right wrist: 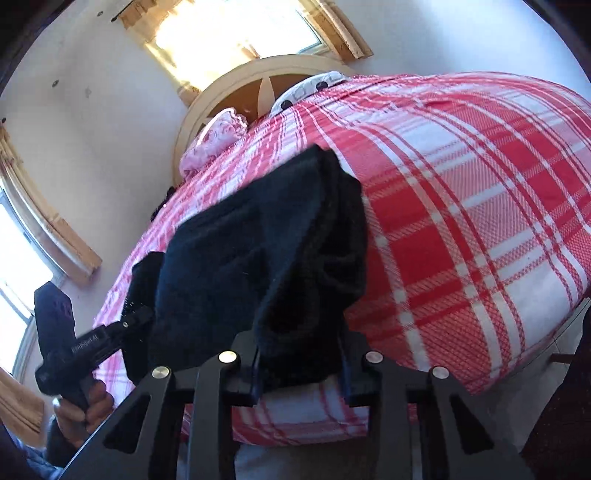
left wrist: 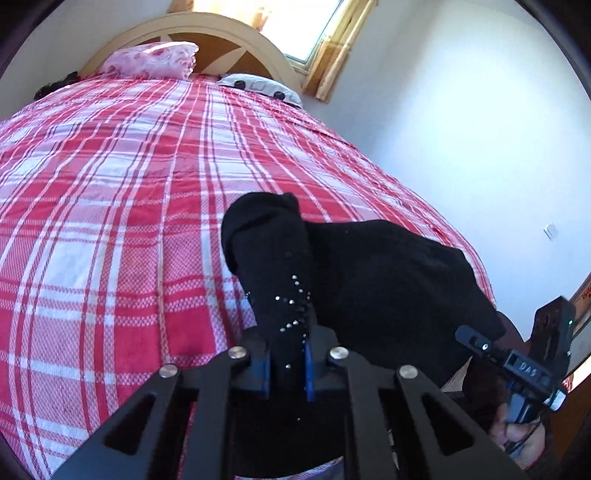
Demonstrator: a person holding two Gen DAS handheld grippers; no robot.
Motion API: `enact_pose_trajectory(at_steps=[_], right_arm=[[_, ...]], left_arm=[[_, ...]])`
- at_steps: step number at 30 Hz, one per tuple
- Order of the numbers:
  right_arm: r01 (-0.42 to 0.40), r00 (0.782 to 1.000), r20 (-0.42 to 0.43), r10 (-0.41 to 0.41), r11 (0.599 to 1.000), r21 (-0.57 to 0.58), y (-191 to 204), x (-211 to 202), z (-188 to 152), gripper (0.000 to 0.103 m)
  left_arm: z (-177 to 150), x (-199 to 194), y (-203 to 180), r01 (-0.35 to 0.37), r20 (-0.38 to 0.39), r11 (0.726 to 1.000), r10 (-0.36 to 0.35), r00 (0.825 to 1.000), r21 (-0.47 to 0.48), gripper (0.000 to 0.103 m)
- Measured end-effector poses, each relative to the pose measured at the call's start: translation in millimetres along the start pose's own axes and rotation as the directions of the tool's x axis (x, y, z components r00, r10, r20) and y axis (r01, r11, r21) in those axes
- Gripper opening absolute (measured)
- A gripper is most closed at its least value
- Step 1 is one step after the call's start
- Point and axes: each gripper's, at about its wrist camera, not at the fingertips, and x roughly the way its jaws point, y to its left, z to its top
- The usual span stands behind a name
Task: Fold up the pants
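Black tongs frame the foreground of both wrist views, each pair clamped on the same dark garment. Left tongs [left wrist: 286, 365] have their blue-padded fingers [left wrist: 263, 369] drawn close together around a bunched strip of the black pants [left wrist: 369, 280], where a scatter of small silver studs [left wrist: 293, 306] catches the light. From that grip the fabric rises in a rounded hump and spreads right across the near edge of the bed, resting on the red-and-white plaid bedspread [left wrist: 122, 192].

Right tongs [right wrist: 300, 373] are narrowed onto a thick fold of the pants [right wrist: 258, 240], the cloth filling the gap between the fingers [right wrist: 256, 376] and draping up over the bedspread [right wrist: 480, 206]. In the right wrist view the left tongs [right wrist: 138, 317] show at the left, held in the person's left hand [right wrist: 86, 406] and pressed against the garment's edge; in the left wrist view the right tongs [left wrist: 476, 341] appear at lower right beside the cloth, how wide they stand hidden there.

At the far end of the bed lie a pink floral pillow [left wrist: 151, 61] and a white pillow with dark spots [left wrist: 258, 88], beneath a curved cream headboard [left wrist: 207, 29]. Sunlight floods a wood-framed window [left wrist: 314, 37] above.
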Motion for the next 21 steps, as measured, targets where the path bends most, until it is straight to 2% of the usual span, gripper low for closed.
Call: enact_pose_trajectory(at_steps=[4,6,10,13,17,21], right_arm=[[-0.022,0.999,0.033,0.023,1.0,-0.02,17,-10,6,0.032],[-0.045,0.998,0.043,0.047,0.998,-0.045,29,-14,14,0.032],[-0.127,0.99,0.04,0.132,0.986,-0.111,65,-2,32,0.032],[-0.204,0.978,0.009,0.209,0.962,-0.181,101,22,47,0.032],[-0.315,0.948,-0.028,0.318,0.917,-0.246,154,68,68,0.032],[-0.419,0.906,-0.058,0.42,0.864,-0.279,214,127,88,0.032]], left_arm=[[9,-6,16,0.047,0.017,0.996,-0.046,0.999,-0.074,0.013],[13,-12,19,0.042,0.038,0.997,-0.04,0.999,-0.071,0.013],[32,-30,35,-0.011,0.107,0.997,0.019,0.994,-0.07,0.013],[53,-48,63,-0.082,0.169,0.992,0.097,0.981,-0.096,0.013],[85,-70,102,-0.205,0.241,0.972,0.228,0.944,-0.114,0.013],[114,-88,145,-0.348,0.315,0.928,0.372,0.873,-0.129,0.013]])
